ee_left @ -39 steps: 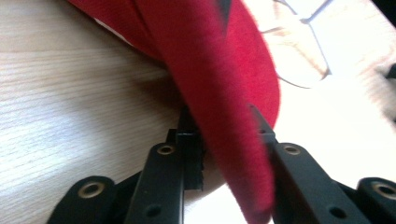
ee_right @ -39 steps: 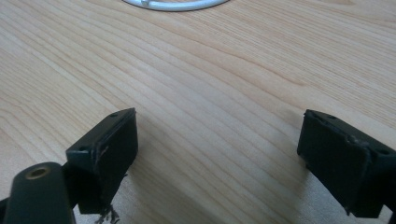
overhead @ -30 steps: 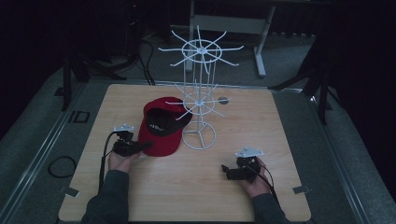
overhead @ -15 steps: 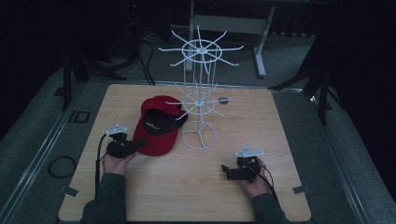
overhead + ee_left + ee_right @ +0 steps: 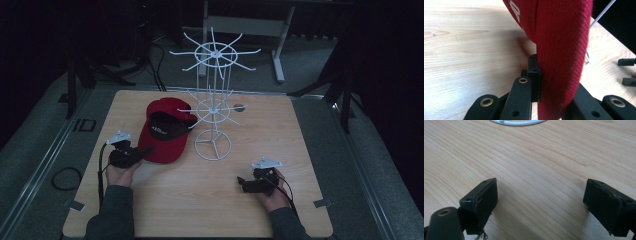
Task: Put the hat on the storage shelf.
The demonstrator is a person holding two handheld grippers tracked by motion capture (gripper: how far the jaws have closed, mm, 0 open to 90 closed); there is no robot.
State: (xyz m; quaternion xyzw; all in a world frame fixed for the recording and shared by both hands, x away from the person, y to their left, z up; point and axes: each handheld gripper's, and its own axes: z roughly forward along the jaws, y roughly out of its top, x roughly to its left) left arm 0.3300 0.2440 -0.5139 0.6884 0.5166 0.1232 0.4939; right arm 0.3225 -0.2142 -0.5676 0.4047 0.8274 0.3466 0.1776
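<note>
A red cap point(image 5: 166, 131) with a black inner band lies on the wooden table point(image 5: 280, 145), left of a white wire rack point(image 5: 212, 105). My left gripper point(image 5: 145, 151) is shut on the cap's brim; in the left gripper view the red brim point(image 5: 560, 50) runs edge-on between the jaws. My right gripper point(image 5: 241, 183) rests low near the front right of the table, open, with bare wood between its fingers point(image 5: 480, 200). The rack's round base ring point(image 5: 516, 122) shows at the top of the right gripper view.
The wire rack has two tiers of thin spokes; the upper tier point(image 5: 215, 51) stands high over the table's back half. A small dark disc point(image 5: 238, 106) lies behind the rack. Bare wood spans the front middle between my hands. A cable point(image 5: 62, 178) loops on the floor at left.
My left gripper has pulled back toward the front left edge, drawing the cap's brim with it. The right gripper has stayed put.
</note>
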